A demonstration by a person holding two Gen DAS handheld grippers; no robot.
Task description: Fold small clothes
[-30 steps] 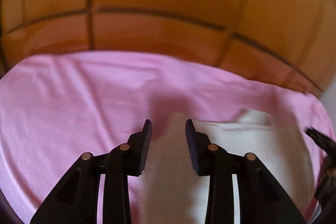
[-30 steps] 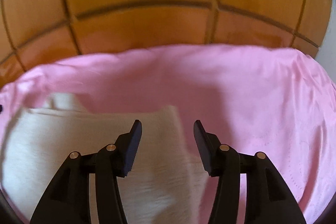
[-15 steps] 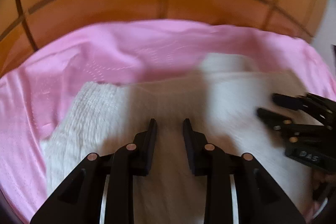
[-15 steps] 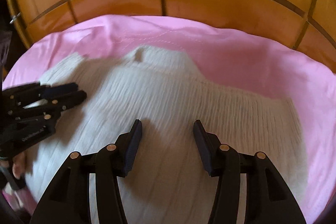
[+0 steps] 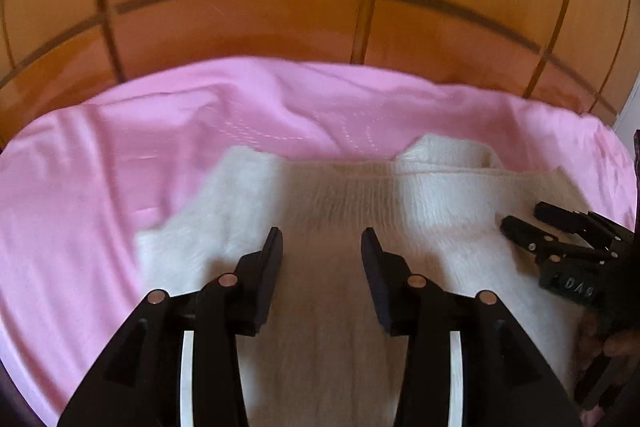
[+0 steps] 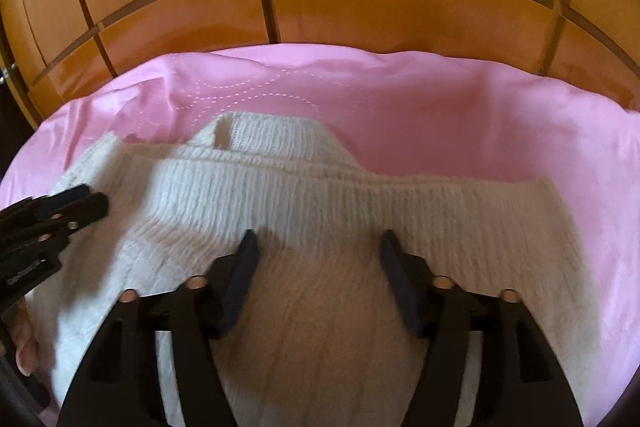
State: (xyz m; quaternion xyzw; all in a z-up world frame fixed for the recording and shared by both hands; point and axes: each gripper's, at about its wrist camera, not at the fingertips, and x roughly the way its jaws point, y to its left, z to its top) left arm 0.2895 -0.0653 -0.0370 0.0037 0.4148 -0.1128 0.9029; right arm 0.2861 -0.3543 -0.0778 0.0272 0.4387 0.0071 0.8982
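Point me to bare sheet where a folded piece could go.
Free: the pink sheet left of the white sweater, and the strip between the sweater collar and the wooden headboard; also right of the sweater. Crowded: the sweater itself, with left gripper and right gripper over it.

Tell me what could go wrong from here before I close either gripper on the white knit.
1. Both the left gripper and the right gripper are open over the middle of the white knit sweater, not at an edge; closing here would probably bunch it.
2. The folded-over ribbed hem lies loose and may drag open.
3. The pink sheet beneath is wrinkled; a deep pinch might catch it too.
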